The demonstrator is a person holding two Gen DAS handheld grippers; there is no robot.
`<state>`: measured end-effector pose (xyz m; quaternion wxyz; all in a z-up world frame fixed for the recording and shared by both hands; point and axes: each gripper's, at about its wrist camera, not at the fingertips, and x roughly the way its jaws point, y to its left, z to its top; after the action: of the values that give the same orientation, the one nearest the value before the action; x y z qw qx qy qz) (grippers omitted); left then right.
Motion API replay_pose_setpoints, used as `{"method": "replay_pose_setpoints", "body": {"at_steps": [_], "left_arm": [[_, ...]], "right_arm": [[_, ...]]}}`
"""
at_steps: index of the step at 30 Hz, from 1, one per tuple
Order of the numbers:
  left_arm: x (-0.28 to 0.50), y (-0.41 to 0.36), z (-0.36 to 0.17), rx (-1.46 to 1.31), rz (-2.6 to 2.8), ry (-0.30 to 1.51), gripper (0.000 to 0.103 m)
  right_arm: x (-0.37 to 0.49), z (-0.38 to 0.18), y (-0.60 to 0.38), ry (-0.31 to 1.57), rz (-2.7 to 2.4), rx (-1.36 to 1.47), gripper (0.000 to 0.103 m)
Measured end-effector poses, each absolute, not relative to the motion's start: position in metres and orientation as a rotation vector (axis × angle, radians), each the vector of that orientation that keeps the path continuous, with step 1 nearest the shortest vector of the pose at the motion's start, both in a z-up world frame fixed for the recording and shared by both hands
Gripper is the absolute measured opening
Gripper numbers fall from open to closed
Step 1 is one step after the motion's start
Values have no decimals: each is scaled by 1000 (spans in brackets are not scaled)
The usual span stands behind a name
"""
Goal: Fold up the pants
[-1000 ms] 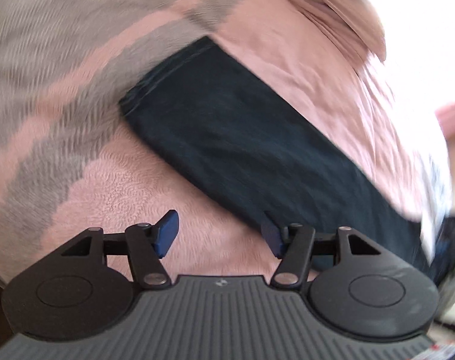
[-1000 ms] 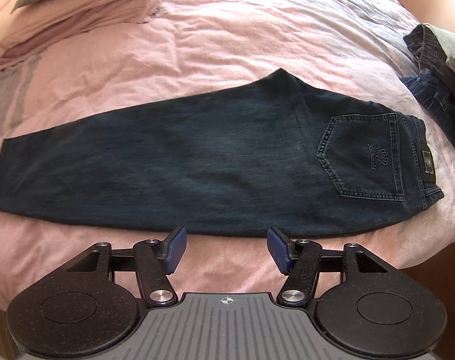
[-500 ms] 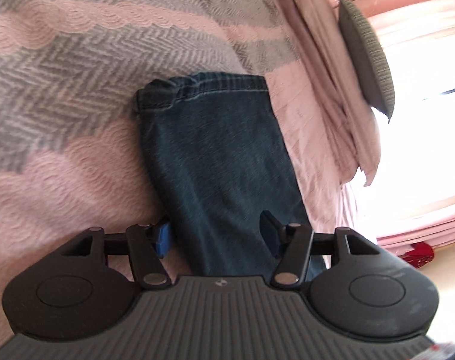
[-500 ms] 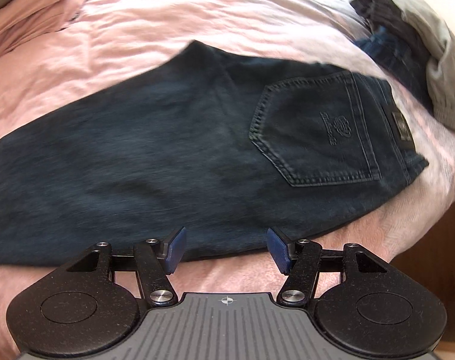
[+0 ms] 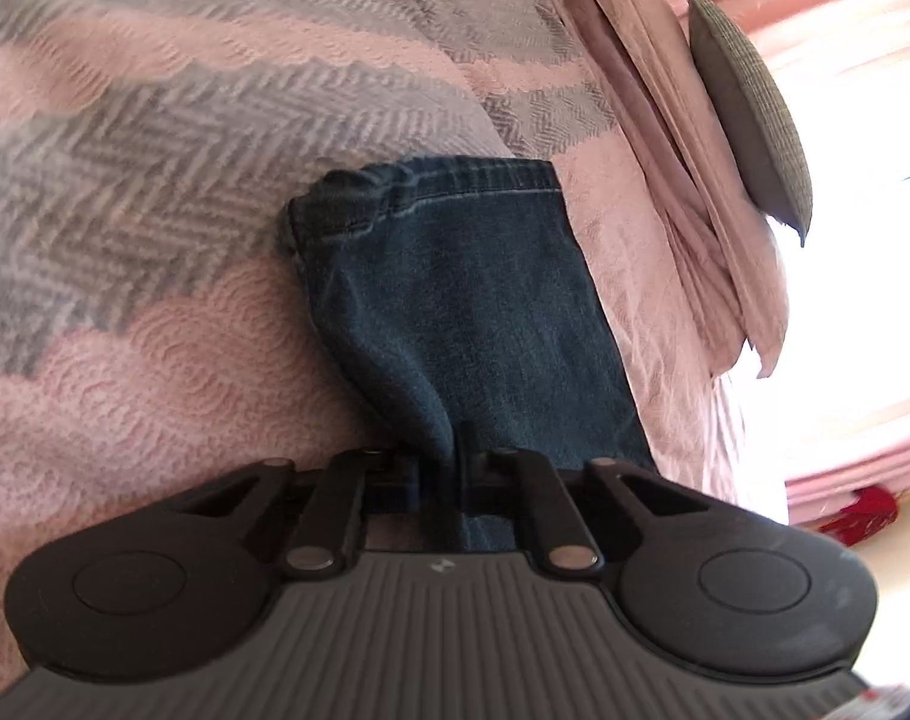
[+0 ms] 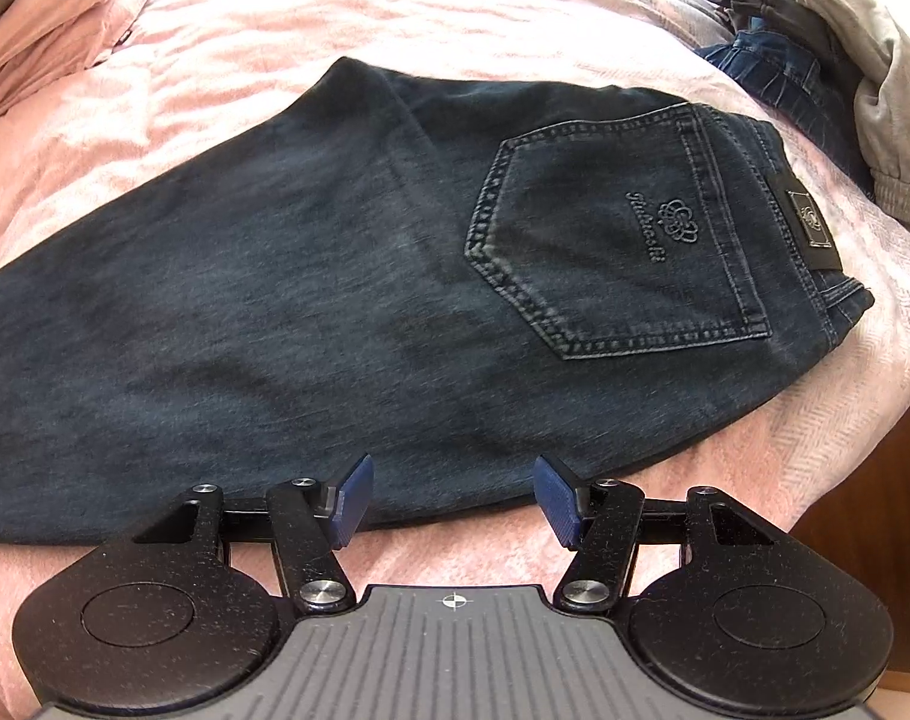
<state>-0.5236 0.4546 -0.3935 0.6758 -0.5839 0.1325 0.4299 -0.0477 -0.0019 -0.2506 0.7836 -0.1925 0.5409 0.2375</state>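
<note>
Dark blue denim pants (image 6: 335, 300) lie flat on the pink textured bedspread (image 6: 514, 12), folded lengthwise with the back pocket facing up. The left claw (image 5: 449, 480) is closing, its jaws pinching a fold of the leg near the hem. The right claw (image 6: 453, 501) hovers wide over the near edge of the pants, holding nothing.

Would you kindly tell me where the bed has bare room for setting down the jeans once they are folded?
Free: the pink bedspread beyond the jeans, between the pillows and the clothes pile; also the herringbone blanket past the hem. Crowded: the pile's corner and the narrow near strip by the right tool.
</note>
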Motion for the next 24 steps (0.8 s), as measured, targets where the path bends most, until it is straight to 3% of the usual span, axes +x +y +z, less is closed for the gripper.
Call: {"method": "replay_pose_setpoints", "body": {"at_steps": [8,17,22,24], "left_arm": [[-473,443,-329,-882,990,495,3],[-348,349,-229,-357,612,472,3],[-261,257,-253,-270,244,570,6],[-234,227,-292,-305,112,705,22]], "right_arm": [[-26,-247,-29,1151,472,-385,57],[0,-240,-69,1129,408,-326,57],[11,-236,-88,1113,373,-288,57],[15,-237,-95,1121,368,-268,57]]}}
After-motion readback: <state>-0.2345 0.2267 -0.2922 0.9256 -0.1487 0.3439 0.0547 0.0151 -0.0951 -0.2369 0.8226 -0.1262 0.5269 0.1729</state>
